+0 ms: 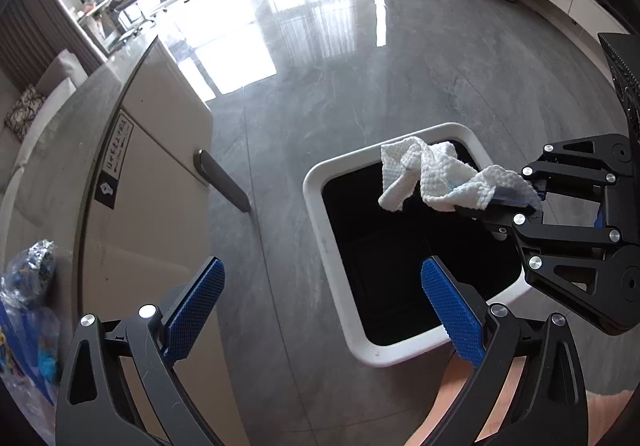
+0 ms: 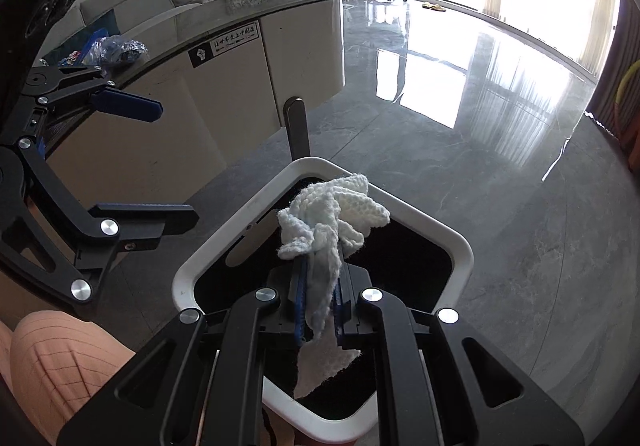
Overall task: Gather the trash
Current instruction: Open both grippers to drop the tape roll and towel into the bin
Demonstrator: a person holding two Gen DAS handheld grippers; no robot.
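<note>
A crumpled white paper towel [image 1: 432,177] [image 2: 332,221] hangs over the dark mouth of a white-rimmed trash bin [image 1: 314,185] [image 2: 460,242] on the floor. My right gripper [image 2: 320,286] [image 1: 486,205] is shut on the towel, whose loose end trails back between the blue pads. In the left wrist view it reaches in from the right, above the bin's far side. My left gripper [image 1: 324,310] [image 2: 148,161] stands wide open with nothing between its fingers, above the bin's near left edge beside the cabinet.
A grey-topped counter with cream cabinet doors [image 1: 152,173] [image 2: 224,85] stands left of the bin, with a dark handle [image 1: 222,179] [image 2: 298,125] sticking out. Crinkled plastic wrappers [image 1: 28,286] [image 2: 116,47] lie on the counter. A person's leg [image 2: 52,358] is nearby. Glossy grey floor stretches beyond.
</note>
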